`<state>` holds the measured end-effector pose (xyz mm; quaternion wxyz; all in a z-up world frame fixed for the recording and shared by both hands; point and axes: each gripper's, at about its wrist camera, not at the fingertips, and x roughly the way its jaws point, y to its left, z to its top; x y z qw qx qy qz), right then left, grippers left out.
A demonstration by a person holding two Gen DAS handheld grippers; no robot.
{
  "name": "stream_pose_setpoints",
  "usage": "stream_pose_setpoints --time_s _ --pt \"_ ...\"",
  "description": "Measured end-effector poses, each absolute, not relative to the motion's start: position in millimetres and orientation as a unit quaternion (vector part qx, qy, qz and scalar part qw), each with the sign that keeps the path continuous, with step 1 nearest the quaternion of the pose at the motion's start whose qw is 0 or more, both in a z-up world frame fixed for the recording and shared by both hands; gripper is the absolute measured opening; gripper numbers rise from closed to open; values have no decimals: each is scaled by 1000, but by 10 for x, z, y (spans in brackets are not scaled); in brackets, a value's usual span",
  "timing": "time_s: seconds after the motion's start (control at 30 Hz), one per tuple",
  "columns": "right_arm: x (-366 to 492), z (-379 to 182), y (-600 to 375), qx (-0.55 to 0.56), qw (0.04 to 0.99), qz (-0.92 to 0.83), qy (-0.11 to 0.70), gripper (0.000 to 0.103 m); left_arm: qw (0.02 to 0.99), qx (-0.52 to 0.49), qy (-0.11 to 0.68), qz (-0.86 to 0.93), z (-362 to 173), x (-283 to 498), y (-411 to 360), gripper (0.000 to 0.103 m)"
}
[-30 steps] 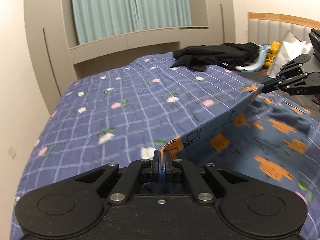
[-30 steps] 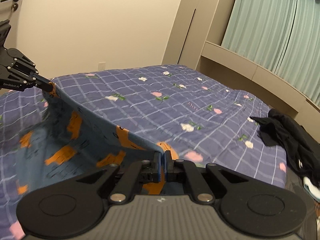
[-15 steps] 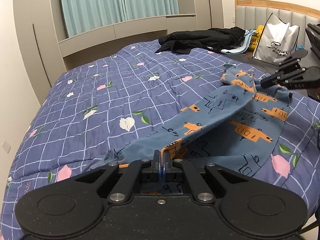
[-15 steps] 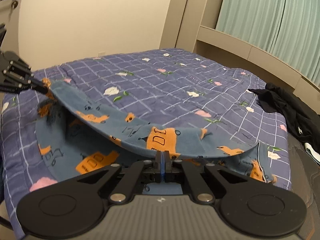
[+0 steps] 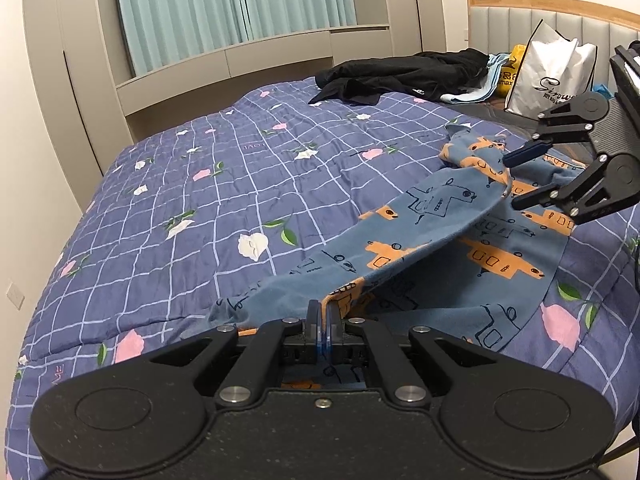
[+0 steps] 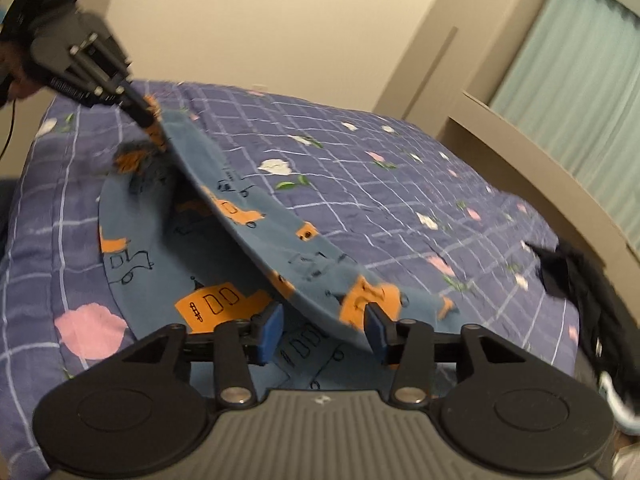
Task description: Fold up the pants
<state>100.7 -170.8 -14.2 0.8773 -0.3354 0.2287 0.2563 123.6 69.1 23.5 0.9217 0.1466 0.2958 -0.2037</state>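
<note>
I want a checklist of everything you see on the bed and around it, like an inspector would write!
Surface: bed quilt, purple checks with flowers.
Job's things: blue pants with orange trucks, upper layer lifted above the lower layer.
Clutter: black clothes, white shopping bag, yellow item partly hidden.
Grippers: left gripper shut on pants edge; right gripper open, pants between its fingers.
Cables: thin black cable at right-view left edge.
Surroundings: teal curtains, beige cabinets, headboard.

Soft matt cloth pants (image 5: 436, 216), quilted cloth bedspread (image 5: 208, 208), matt black plastic left gripper (image 5: 322, 316), glossy white bag (image 5: 552, 76), wood-framed headboard (image 5: 532, 2)
</note>
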Motion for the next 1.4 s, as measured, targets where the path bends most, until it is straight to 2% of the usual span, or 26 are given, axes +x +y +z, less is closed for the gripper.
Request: stream_pose_setpoints --time_s 0.07,0.1,0.13,0.17,0.23,0.3,0.57,1.1,1.23,1.33,1.37,1.4 --pt "1039 -201 -1611 -363 867 255 226 42 921 146 298 -204 221 1222 690 1" --pt "1058 -228 -1570 -375 862 252 228 20 920 147 299 -205 215 1215 691 1" --pt "1065 -253 -1544 -382 859 253 230 11 920 147 299 -205 206 1205 695 1" --pt "1062 -266 -1534 -386 856 256 229 11 919 148 301 -206 191 1194 699 1" --pt "1040 -290 -1512 -392 852 260 230 3 918 144 307 -207 149 1178 710 1" --pt "982 -311 -1498 -399 848 263 231 2 916 142 312 -207 99 1160 722 1" --pt "665 -406 -1414 -427 825 275 248 0 908 141 330 -215 -78 1063 788 1" --pt "508 -543 -1368 -391 823 284 299 0 890 152 369 -223 -327 1099 816 3" --pt "516 -589 -1398 -371 832 281 303 4 887 144 376 -225 -313 1104 804 9" --pt "497 -607 -1435 -353 842 275 300 8 888 127 380 -227 -289 1094 788 21" --pt "495 -607 -1454 -346 847 274 298 12 889 120 380 -227 -270 1078 771 29" --pt "493 -606 -1472 -338 851 271 298 20 889 115 379 -230 -251 1060 749 33"
